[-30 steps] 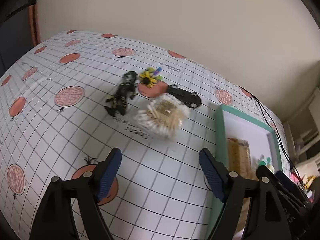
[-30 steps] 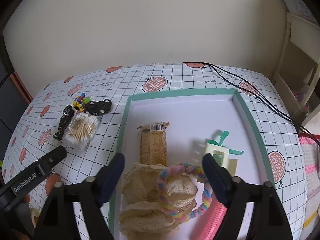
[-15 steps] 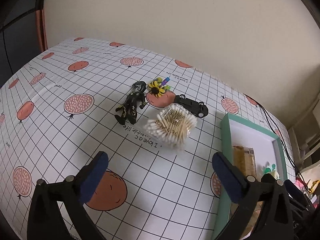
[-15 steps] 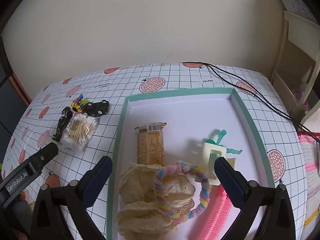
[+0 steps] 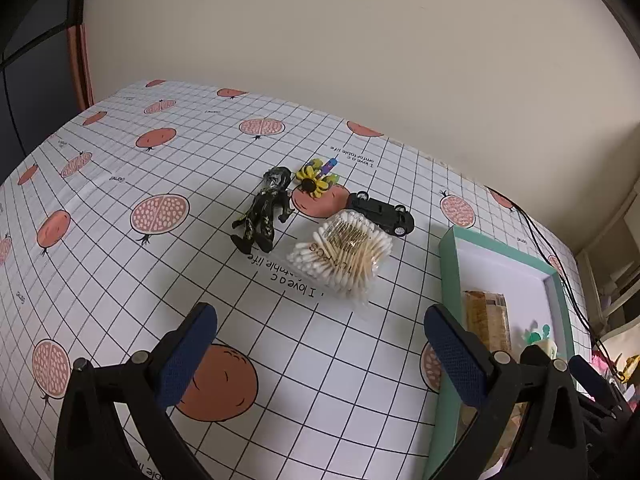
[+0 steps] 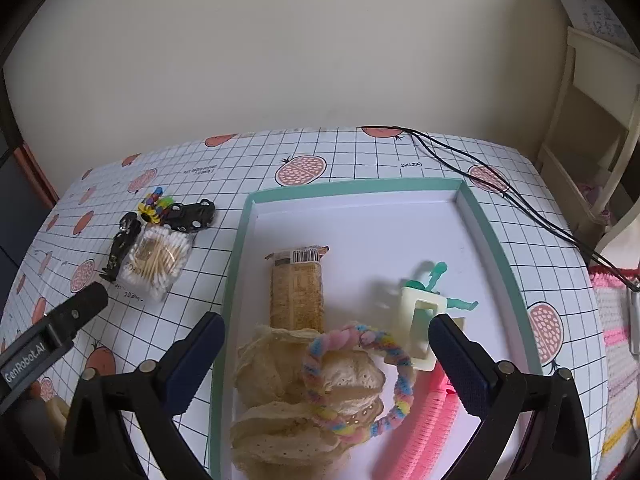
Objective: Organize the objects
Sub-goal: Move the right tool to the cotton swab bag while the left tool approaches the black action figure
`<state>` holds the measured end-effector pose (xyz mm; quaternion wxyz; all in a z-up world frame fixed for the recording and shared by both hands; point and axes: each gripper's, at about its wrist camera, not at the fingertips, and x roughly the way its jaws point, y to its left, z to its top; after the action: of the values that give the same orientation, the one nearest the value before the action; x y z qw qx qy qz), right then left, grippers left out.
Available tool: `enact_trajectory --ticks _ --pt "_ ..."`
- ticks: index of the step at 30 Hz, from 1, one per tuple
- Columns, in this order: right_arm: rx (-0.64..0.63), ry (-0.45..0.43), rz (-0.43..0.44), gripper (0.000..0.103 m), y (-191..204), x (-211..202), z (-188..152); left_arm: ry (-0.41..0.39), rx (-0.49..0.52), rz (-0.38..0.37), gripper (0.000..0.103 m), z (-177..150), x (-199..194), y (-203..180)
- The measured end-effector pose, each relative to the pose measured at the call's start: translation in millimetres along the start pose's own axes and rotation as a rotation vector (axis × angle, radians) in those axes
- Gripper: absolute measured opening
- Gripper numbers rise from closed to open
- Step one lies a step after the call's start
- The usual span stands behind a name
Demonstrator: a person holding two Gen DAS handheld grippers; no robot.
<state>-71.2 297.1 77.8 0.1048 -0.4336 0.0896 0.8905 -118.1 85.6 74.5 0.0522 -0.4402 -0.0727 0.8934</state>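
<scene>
Both empty: left tool (image 5: pixel 320 350) spread wide over the bench (image 5: pixel 120 280), right tool (image 6: pixel 326 354) likewise above the tray (image 6: pixel 496 240); beyond, cotton swab box (image 5: pixel 340 256) outside it, likely next, needing a forward reach and squeeze

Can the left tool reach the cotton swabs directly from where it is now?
Probably yes: the left tool is open, the cotton swabs lie ahead, and only bare tablecloth lies between.

pomegranate-print tablecloth (image 5: pixel 160 264), black cables (image 6: pixel 500 194), cream shelf (image 6: pixel 592 120), beige wall (image 5: pixel 360 40)
</scene>
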Motion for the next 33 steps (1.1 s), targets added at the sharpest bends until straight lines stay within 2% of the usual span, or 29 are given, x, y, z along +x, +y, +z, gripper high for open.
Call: enact_trajectory --ticks 9,17,22,24,26,33 --pt "0.009 -0.022 0.010 0.103 2.2 -11.5 6.1 -0.002 0.018 -0.015 0.103 8.0 -11.6 -0.7" --pt "-0.004 0.009 0.045 0.103 12.8 -9.2 12.3 -0.040 0.050 -0.080 0.103 25.1 -30.7 -8.2" --pt "-0.015 0.030 0.033 0.103 20.7 -7.7 19.7 -0.007 0.018 -0.127 0.103 42.6 -30.4 -4.6" --pt "0.004 0.061 0.045 0.103 23.0 -3.7 23.9 0.013 -0.001 -0.144 0.103 49.3 -26.1 -1.3" --pt "0.012 0.054 0.077 0.103 25.8 -4.7 28.5 0.025 -0.015 -0.156 0.103 53.4 -21.6 1.5" --pt "0.005 0.049 0.106 0.103 45.5 2.0 48.1 0.053 -0.036 -0.142 0.103 74.8 -1.4 18.5"
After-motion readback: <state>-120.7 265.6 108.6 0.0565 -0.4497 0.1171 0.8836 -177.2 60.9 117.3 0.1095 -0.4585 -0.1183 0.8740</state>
